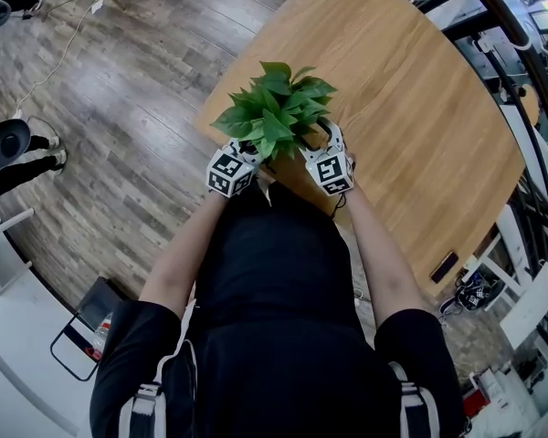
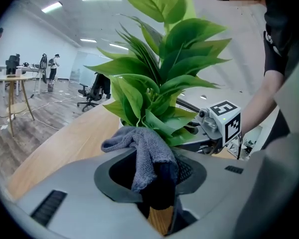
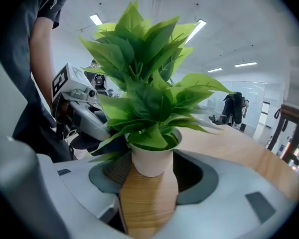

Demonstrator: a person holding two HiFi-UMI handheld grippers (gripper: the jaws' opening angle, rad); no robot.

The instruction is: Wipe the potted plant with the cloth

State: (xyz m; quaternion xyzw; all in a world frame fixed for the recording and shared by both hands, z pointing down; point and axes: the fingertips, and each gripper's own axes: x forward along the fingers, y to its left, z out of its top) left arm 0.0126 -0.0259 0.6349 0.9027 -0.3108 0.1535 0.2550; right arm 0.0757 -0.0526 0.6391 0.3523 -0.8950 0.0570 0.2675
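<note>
A leafy green plant (image 1: 276,108) in a white pot (image 3: 152,158) stands near the table's front corner. In the left gripper view, my left gripper (image 2: 149,171) is shut on a grey cloth (image 2: 142,151). The cloth bunches up out of the jaws against the lower leaves (image 2: 159,108). My right gripper (image 3: 152,176) has its jaws on either side of the pot and looks closed on it. From above, the left gripper (image 1: 247,153) and right gripper (image 1: 331,144) flank the plant, and the leaves hide the pot.
The wooden table (image 1: 420,108) stretches away to the right, and its front edge runs just below the plant. A small black object (image 1: 443,266) lies at the table's right edge. Dark wood floor and a seated person (image 1: 14,149) are on the left.
</note>
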